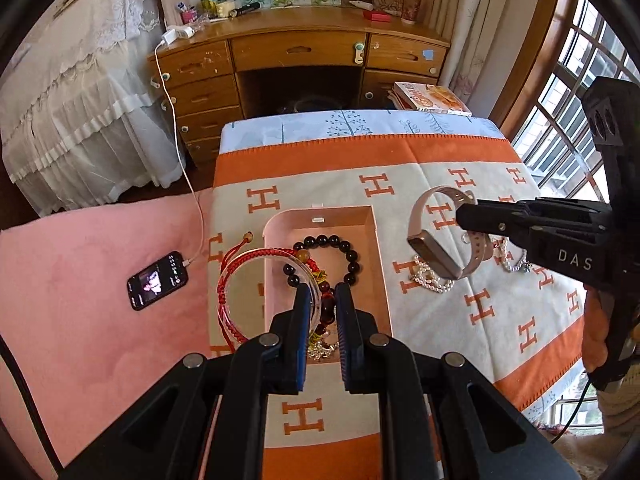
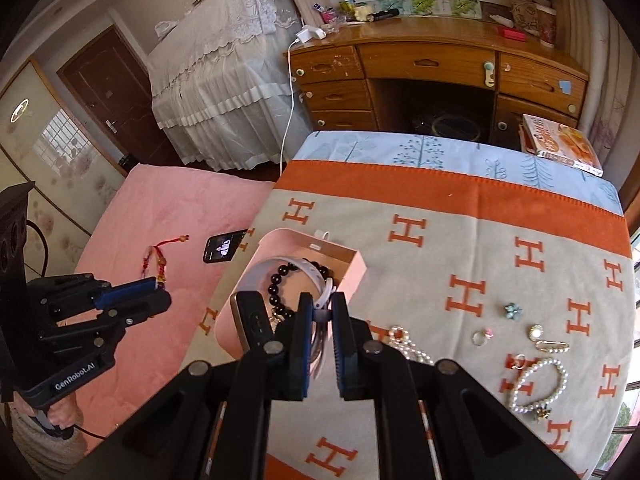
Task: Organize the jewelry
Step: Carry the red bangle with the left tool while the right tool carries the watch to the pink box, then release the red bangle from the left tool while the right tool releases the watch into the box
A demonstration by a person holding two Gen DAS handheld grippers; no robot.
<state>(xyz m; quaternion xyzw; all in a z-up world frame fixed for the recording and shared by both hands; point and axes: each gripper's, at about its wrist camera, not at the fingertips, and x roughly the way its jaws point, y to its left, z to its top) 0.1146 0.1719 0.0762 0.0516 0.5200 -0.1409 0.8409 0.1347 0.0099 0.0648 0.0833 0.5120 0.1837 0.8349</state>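
Note:
A pink box lies on the H-patterned cloth and holds a black bead bracelet. My left gripper is shut on a clear bangle with a red cord bracelet, held above the box's left edge. My right gripper is shut on the strap of a pink smart band, holding it above the box; the band also shows in the left wrist view. Pearl bracelets, rings and small charms lie on the cloth at the right.
A phone on a charging cable lies on the pink blanket to the left. A wooden desk stands behind the table, a book at its right. A window is at the right.

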